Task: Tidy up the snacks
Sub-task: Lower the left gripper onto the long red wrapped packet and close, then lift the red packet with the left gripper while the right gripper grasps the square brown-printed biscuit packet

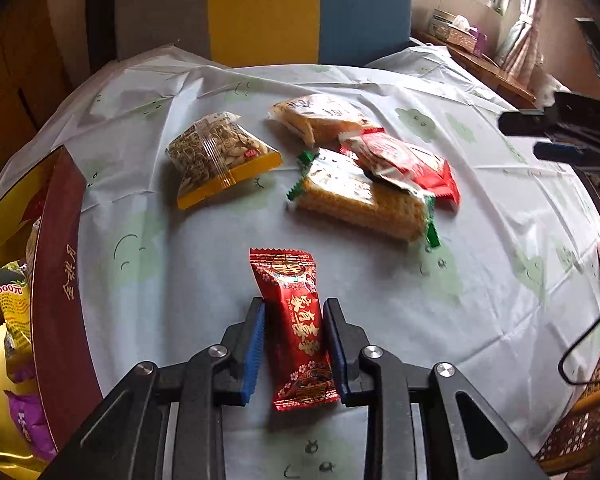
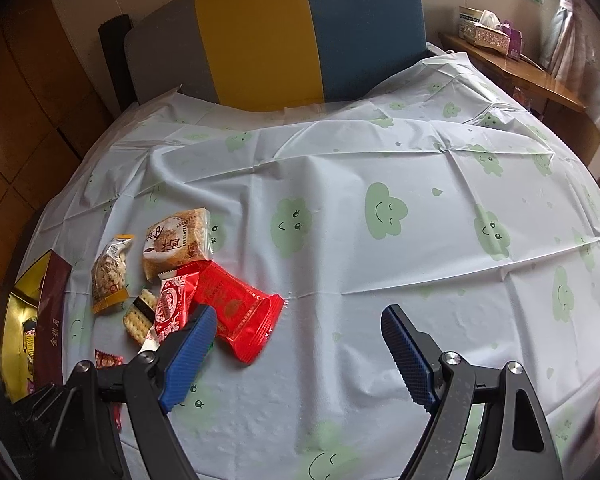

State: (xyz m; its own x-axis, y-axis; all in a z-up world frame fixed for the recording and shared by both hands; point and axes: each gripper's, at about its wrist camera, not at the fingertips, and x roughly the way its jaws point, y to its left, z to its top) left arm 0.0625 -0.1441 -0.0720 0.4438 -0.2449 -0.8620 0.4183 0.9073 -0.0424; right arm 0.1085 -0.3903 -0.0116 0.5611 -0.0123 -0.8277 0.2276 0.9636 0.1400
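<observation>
In the left wrist view my left gripper point(image 1: 294, 306) is shut on a long red candy packet point(image 1: 296, 332), its blue pads pressing both sides just above the tablecloth. Beyond it lie a seed packet point(image 1: 216, 156), a cracker pack point(image 1: 360, 200), a red packet point(image 1: 408, 164) resting on the crackers, and a cake pack point(image 1: 320, 116). A maroon and gold box point(image 1: 60, 280) with several snacks inside stands at the left. My right gripper point(image 2: 300, 312) hangs open over bare cloth, its left finger beside the red packet point(image 2: 244, 312).
A cloud-print tablecloth point(image 2: 380, 240) covers the round table. A grey, yellow and blue chair back point(image 1: 260, 8) stands behind it. A wooden shelf with a tissue box point(image 2: 486, 28) is at the far right. A wicker seat point(image 1: 588, 400) and a cable sit near the right edge.
</observation>
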